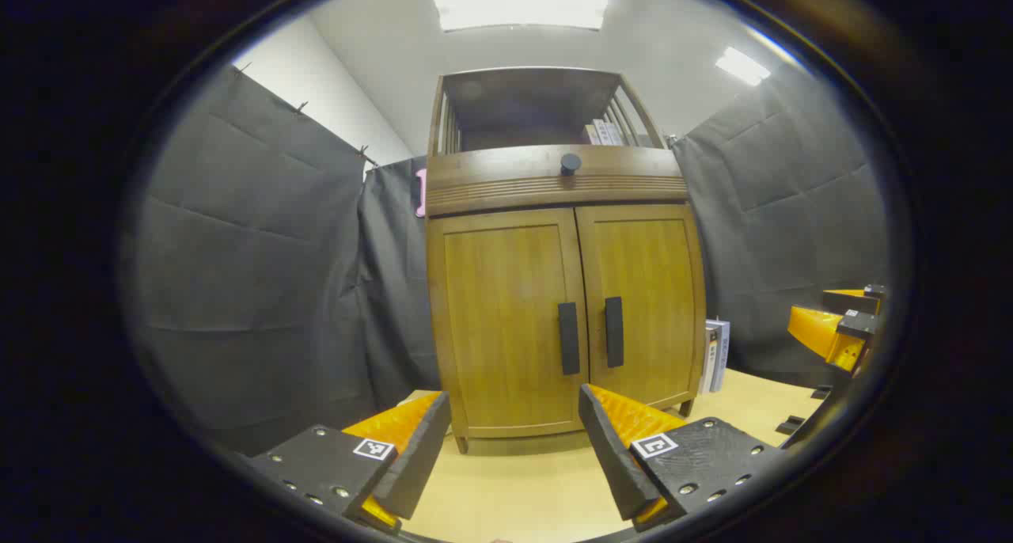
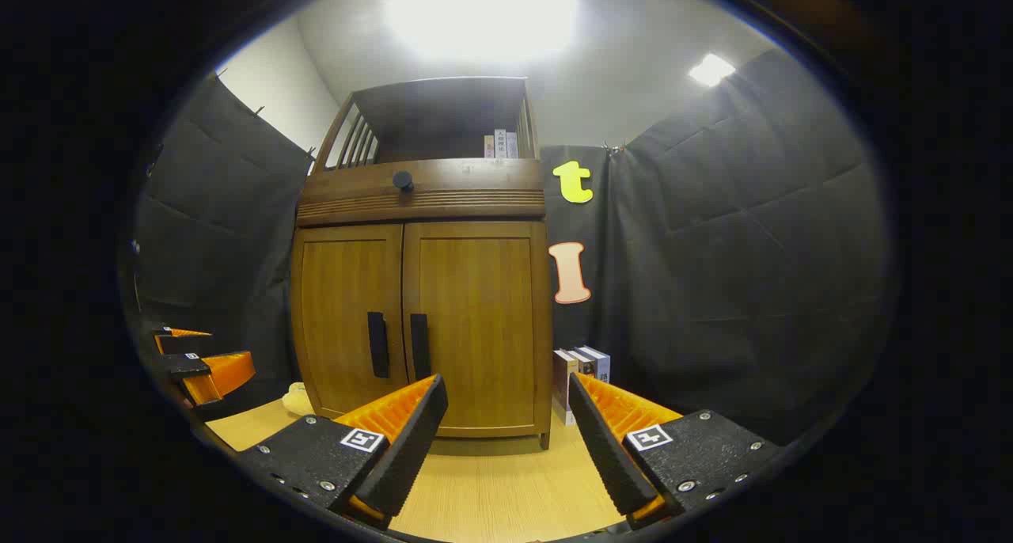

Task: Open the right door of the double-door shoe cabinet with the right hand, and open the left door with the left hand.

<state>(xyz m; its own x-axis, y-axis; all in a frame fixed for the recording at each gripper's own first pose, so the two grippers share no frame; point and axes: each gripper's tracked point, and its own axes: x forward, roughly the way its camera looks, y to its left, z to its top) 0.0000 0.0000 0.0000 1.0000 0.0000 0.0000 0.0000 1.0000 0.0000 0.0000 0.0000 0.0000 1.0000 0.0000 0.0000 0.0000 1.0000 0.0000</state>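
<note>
Pale floor [image 1: 506, 480] lies bare before shut cabinet doors [image 1: 566, 313]; both hand-held grippers [image 1: 514, 448] [image 2: 506, 440] gape wide

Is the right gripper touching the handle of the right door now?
Apart. In the right gripper view, the right gripper is open over bare floor, and the right door handle stands well beyond its fingertips.

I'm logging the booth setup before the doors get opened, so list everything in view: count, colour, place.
shoe cabinet: one, brown wood, on the table, both doors shut
door handles: two, black, upright, at the doors' meeting edges
knob: one, black, on the band above the doors
upper books: a few, pale, on the top shelf
lower books: a few, pale, standing right of the cabinet
table: one, light wood
left gripper: one, open, facing the doors
right gripper: one, open, facing the doors
</note>
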